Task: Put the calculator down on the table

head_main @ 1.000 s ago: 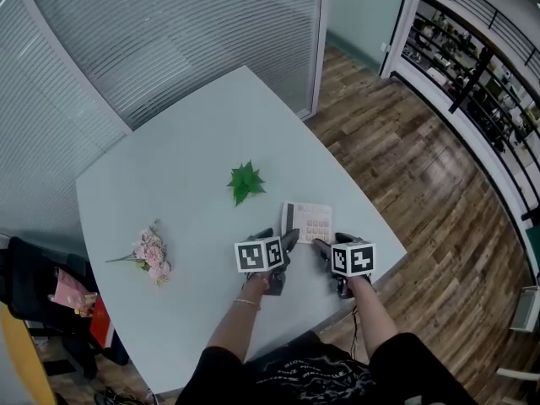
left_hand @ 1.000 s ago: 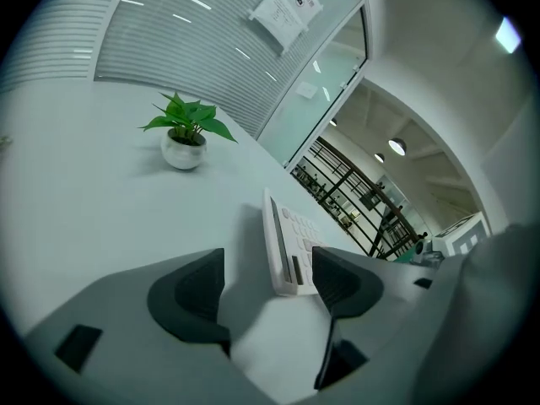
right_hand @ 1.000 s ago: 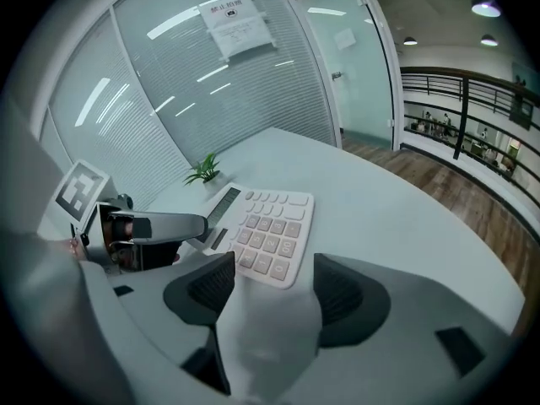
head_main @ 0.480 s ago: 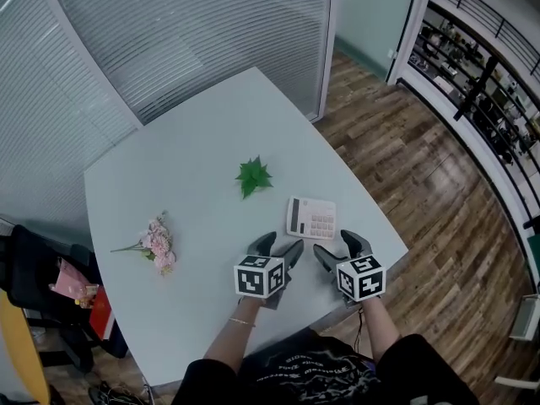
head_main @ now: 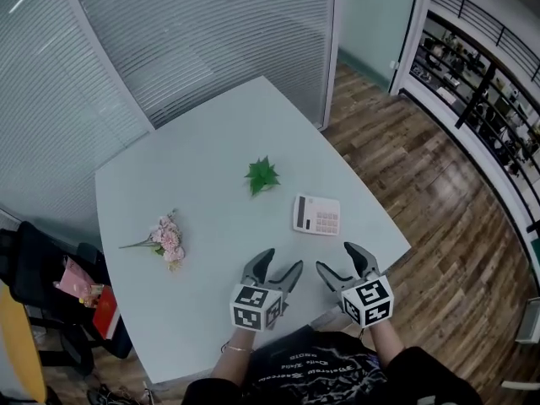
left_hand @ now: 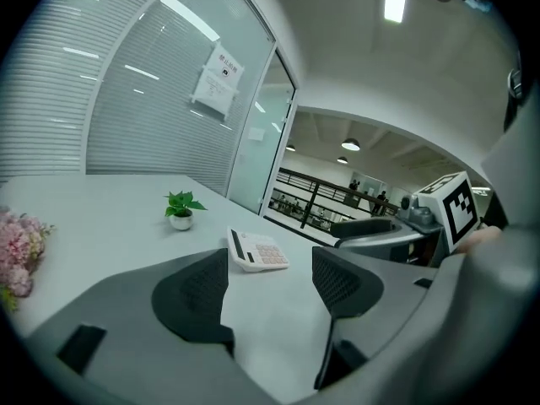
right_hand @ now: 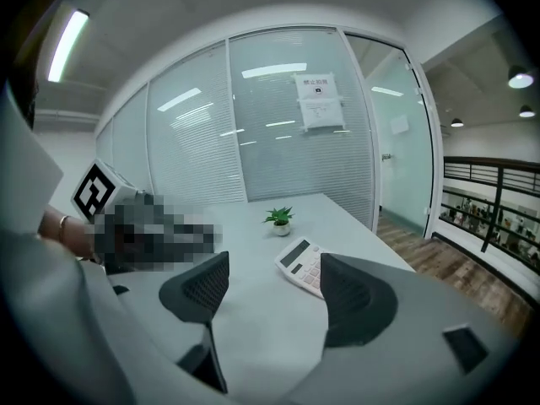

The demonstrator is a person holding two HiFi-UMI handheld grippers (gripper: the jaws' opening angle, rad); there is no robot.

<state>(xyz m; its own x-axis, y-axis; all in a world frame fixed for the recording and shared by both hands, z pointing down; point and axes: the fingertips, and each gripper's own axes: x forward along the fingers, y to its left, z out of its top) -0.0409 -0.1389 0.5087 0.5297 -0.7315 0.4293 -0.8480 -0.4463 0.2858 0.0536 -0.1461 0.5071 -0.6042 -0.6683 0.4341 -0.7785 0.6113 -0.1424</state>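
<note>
Calculator (head_main: 317,215) lies flat on the table (head_main: 169,184) near its right edge, touched by neither gripper, so the task looks done.

Head view: left gripper (head_main: 280,261) and right gripper (head_main: 337,258) hang over the near edge, apart from it.

Left gripper view: jaws wide, empty.

Right gripper view: jaws have just been opening and stand wide, nothing between them.

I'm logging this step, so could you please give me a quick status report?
Left gripper open, empty. Right gripper open, empty, jaws just opened. Calculator flat on table, clear of both. Nothing in the way.
</note>
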